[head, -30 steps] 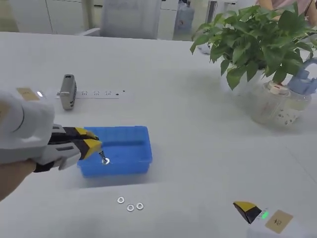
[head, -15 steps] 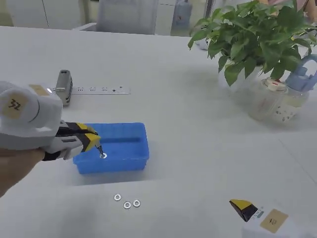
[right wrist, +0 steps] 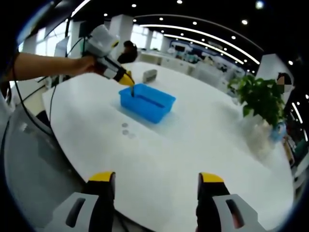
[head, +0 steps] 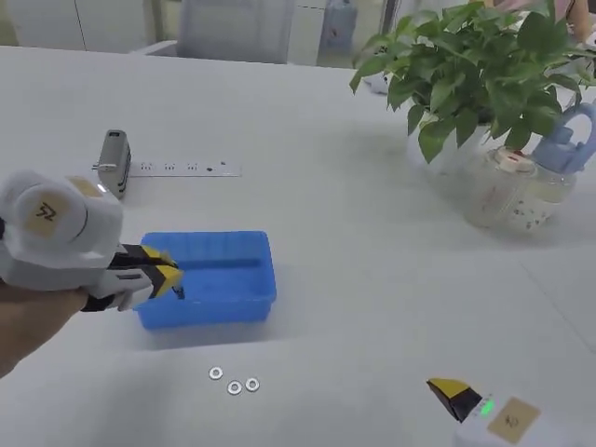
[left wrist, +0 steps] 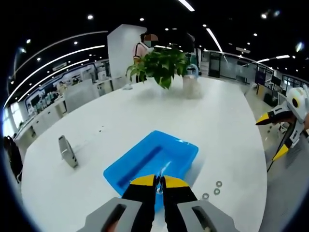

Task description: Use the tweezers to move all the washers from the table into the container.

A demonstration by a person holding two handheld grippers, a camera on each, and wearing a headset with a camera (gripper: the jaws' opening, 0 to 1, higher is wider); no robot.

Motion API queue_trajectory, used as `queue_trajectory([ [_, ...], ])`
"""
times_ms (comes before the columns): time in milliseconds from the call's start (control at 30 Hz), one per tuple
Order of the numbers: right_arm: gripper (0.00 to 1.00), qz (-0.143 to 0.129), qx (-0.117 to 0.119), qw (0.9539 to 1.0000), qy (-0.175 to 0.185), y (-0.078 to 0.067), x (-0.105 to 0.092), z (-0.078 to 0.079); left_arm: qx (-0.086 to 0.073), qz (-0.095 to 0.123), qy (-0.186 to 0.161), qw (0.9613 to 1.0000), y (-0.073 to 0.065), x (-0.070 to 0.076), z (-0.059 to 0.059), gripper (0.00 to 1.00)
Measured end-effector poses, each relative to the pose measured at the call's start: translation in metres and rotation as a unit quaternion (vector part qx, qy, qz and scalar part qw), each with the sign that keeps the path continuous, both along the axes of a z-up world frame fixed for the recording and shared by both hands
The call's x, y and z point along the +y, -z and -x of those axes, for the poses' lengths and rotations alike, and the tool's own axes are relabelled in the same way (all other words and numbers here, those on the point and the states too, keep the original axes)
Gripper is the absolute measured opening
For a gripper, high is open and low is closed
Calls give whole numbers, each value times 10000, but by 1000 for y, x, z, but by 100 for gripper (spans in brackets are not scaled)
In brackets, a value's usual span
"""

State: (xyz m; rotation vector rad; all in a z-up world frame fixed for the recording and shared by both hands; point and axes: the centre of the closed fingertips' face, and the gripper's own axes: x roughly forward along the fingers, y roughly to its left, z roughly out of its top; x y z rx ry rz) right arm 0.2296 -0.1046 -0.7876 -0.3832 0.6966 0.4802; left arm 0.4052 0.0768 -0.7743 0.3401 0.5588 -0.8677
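Washers (head: 233, 382), three, lying close together on the worktop (head: 372, 279) just in front of the blue container (head: 214, 312). Tweezers (left wrist: 161, 175) pinched in the left gripper (head: 166, 277), clenched on them, tips down inside the container near its left end. Anything caught in the tips: impossible to tell. Right gripper (right wrist: 157, 181) released, jaws wide apart, grasping nothing, off to the right near the worktop's edge.

Likely trouble from here:
- Dropping a small flat washer from the thin tips on the lift, through a weak or skewed pinch.
- Scattering the neighbours by a nudge, given how close together.
- Shoving the light container with the bulky gripper body.

Writing: tan sticker on the left gripper's white body, two digits, possibly 32, too tilted to be sure. Similar sticker on the right gripper, unreadable.
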Motion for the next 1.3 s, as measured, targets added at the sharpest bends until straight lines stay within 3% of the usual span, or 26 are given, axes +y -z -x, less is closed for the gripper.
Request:
queue_trajectory([
  [200,66,29,25,10000,11,1,-1,0,44,-91,36,9999,7,1,3,0],
  [567,66,32,19,10000,11,1,-1,0,148,0,-85,9999,6,4,3,1],
  [733,66,46,10,10000,17,1,-2,0,122,98,-157,9998,-1,5,2,1],
  [1300,65,57,-68,10000,21,-1,-3,-1,-281,193,-267,9991,-34,11,11,1],
])
